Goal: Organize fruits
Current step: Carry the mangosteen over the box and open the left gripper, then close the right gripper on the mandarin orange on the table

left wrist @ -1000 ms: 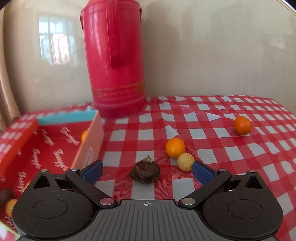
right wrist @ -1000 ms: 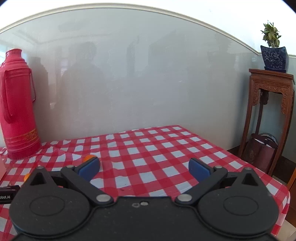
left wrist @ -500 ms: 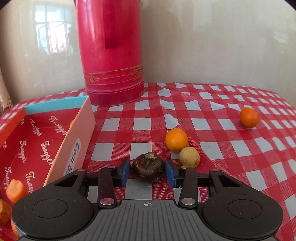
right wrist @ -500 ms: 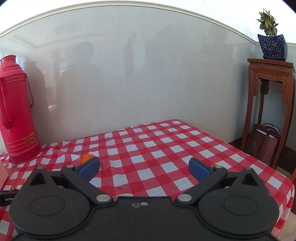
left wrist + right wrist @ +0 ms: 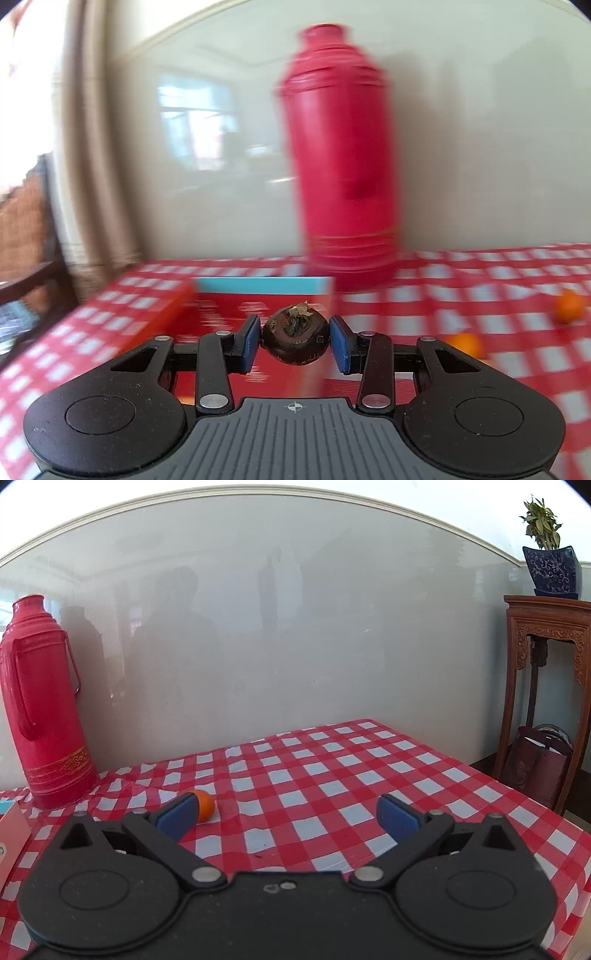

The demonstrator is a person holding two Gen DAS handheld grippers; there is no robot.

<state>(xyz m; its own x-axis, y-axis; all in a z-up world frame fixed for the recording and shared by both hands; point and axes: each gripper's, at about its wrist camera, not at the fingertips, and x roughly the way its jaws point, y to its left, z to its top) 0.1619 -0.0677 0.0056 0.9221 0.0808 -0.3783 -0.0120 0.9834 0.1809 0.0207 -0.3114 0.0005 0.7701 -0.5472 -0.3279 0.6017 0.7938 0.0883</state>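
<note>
Red-checked cloth covered the desk (image 5: 332,775). Left tool (image 5: 295,341) gripped a dark brown fruit (image 5: 295,338) above the red box (image 5: 229,310); right tool (image 5: 286,814) stood wide open, holding nothing.

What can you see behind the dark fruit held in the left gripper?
Behind the dark fruit, shut in the left gripper, lie the red box and its blue end wall, with the red flask beyond. The gripper covers most of the box floor.

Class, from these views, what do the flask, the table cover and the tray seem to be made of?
Flask: likely glossy red plastic or painted metal; ribbed top, gold band.
Table cover: probably wipeable vinyl; sheen, stiff creases.
Tray: seemingly printed cardboard; thin flat walls, lettering.
</note>
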